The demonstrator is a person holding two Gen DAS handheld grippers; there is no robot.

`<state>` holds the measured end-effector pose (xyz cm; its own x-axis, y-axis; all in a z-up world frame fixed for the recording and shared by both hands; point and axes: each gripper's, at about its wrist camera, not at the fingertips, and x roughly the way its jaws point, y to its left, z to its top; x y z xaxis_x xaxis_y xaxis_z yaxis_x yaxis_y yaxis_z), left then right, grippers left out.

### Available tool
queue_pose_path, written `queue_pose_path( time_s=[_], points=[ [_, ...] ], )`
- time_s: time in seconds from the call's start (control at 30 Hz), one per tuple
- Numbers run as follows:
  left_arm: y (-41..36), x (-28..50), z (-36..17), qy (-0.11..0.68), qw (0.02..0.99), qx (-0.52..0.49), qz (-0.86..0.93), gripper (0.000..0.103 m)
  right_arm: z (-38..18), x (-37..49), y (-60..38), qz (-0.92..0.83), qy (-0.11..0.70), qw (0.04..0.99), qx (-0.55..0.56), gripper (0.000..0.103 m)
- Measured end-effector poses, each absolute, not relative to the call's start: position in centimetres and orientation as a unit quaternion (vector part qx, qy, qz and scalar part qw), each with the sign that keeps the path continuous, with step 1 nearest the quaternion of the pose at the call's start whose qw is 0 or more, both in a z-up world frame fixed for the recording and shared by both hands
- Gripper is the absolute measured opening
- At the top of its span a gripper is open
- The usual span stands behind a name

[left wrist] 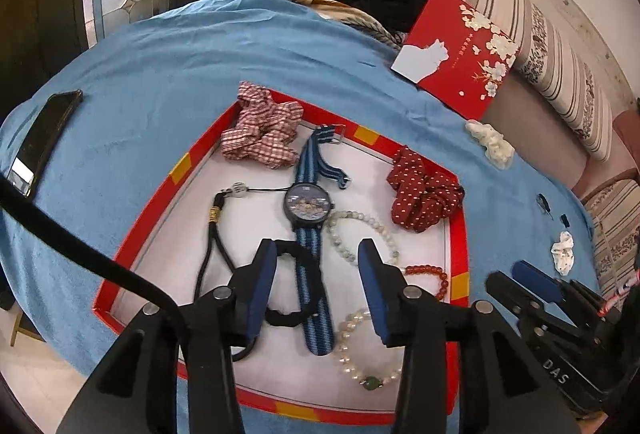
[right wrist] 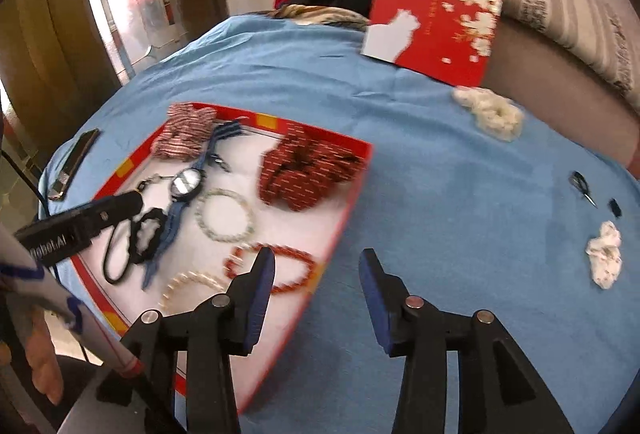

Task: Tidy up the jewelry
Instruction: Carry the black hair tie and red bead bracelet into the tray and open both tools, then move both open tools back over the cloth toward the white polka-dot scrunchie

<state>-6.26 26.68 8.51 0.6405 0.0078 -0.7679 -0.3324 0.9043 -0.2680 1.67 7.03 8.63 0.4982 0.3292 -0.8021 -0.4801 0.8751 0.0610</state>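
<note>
Left gripper (left wrist: 318, 290) spread wide, holding nothing, above the red-rimmed tray (left wrist: 463, 234) – blue-strap watch (left wrist: 309, 208), bead bracelets, scrunchies inside, right gripper (right wrist: 318, 292) also parted and bare, over the tray's near-right edge, open blue cloth (right wrist: 460, 194) rightward, red lid (right wrist: 436, 22) at the far edge – striped cushions behind.

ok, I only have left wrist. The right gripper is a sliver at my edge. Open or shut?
Observer: Open. The right gripper has nothing between its fingers.
Operator: Over what?
Observer: Over the blue cloth, just outside the tray, beside its right wall.
Operator: The red bead bracelet is half hidden for me. Whole loop?
Observer: Yes, the red bead bracelet is a closed loop, lying inside the tray at its near right corner.
</note>
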Motion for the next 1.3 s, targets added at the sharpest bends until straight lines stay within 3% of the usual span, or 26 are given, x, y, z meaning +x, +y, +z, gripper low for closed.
queue_pose_path(
  time_s=[0.5,1.3],
  points=[
    [17.8,-4.1,9.7,0.403,0.909,-0.073,0.076,0.042,7.5,2.3,-4.4,0.143,0.464,0.873,-0.045,0.05],
    [10.3,-2.4,8.8,0.421,0.906,-0.03,0.008,0.044,6.0,2.7,-16.7,0.048,0.474,0.879,-0.006,0.051]
  ],
)
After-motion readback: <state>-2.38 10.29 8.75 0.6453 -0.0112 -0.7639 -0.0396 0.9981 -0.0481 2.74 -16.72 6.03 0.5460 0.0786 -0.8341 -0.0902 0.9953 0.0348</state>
